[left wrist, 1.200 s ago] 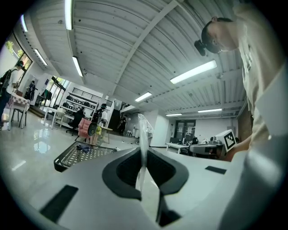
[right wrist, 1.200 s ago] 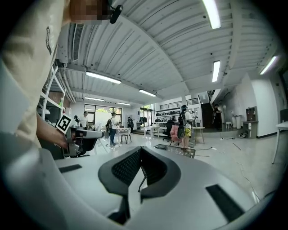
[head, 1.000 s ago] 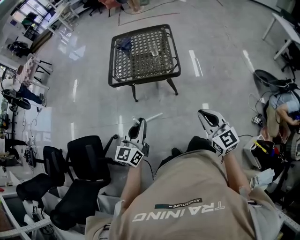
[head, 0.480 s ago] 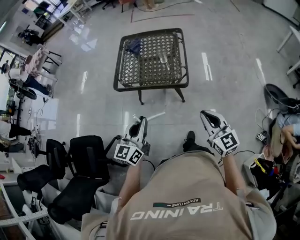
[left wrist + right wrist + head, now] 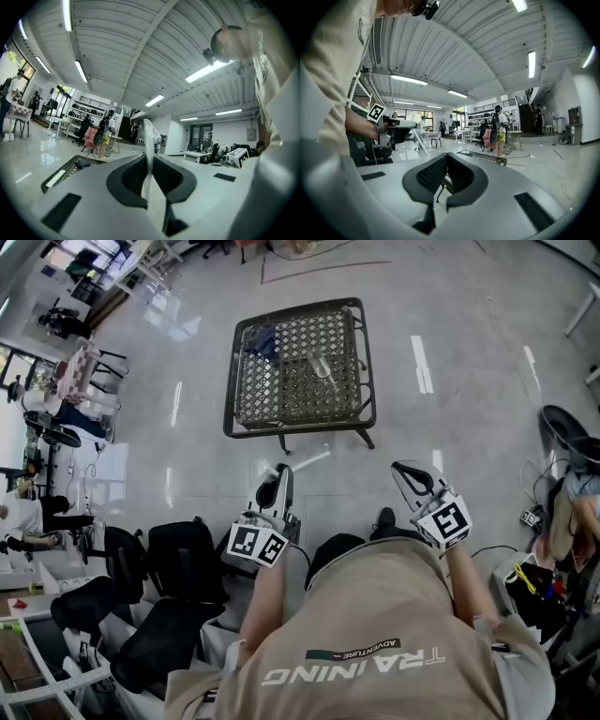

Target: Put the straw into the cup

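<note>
- Clear plastic is wrapping the straw. The left gripper is pinching it, jaws closed on its lower part, so the long end is pointing out towards the desk, ready to go in tip first.
- Standing on the desk's mesh top, right of its middle, the clear cup is waiting with nothing visibly in it. A blue cloth is lying near the desk's far left corner.
- Well short of the desk, the right gripper is hanging with its jaws together on nothing, probably kept free to steady the cup.
- Compared with a second ago, the desk is sitting lower in the head view and nearer both grippers, so the person is seemingly walking up to it. The hold on the straw is staying unchanged.
</note>
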{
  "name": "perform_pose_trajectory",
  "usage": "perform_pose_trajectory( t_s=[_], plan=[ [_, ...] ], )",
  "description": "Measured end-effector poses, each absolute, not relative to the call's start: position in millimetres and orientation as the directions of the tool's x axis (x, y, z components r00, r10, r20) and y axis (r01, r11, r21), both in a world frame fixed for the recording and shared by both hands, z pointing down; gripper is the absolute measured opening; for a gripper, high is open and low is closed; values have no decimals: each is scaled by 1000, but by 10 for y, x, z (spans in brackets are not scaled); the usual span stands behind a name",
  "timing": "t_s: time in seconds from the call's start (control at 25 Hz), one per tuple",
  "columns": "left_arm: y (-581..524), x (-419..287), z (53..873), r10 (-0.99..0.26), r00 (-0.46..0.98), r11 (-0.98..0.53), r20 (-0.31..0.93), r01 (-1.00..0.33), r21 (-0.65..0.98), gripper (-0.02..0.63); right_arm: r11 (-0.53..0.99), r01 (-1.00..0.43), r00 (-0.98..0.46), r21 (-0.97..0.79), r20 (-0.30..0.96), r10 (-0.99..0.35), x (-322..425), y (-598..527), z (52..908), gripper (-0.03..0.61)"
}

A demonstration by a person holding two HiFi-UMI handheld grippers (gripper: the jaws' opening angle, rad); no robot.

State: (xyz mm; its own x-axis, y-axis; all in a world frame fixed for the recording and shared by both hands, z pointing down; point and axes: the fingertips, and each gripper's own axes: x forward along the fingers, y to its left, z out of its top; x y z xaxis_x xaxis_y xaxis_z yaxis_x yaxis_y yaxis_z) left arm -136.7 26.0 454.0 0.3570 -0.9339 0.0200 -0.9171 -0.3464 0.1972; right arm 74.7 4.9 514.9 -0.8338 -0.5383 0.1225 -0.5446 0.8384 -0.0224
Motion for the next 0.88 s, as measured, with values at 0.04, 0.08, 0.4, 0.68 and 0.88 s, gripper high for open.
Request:
perform_pose_trajectory(
  t_s=[0.04, 0.08, 0.4, 0.68, 0.88],
  plan=[
    [232, -1327, 4593, -932, 361, -348, 33, -917, 197, 44, 839, -543, -835, -24, 119, -537, 765, 34, 5153, 18],
    [204, -1289, 4642, -930, 364, -349, 43, -915, 201, 44, 839, -544, -836, -32, 114, -537, 790, 7, 5153, 18],
    [-2, -1396, 4742, -930, 361, -337, 66, -913, 231, 44, 834, -545, -837, -84, 114, -535, 724, -319, 5151, 18],
    [-451, -1639, 4852, -914, 402, -374, 61, -890, 262, 44, 841, -538, -836, -61, 160, -524, 376, -640, 5191, 18],
    [-1014, -1831, 4788, -894, 448, -427, 22, -865, 265, 44, 854, -520, -848, -34, 145, -510, -28, -997, 5046, 18]
  ],
)
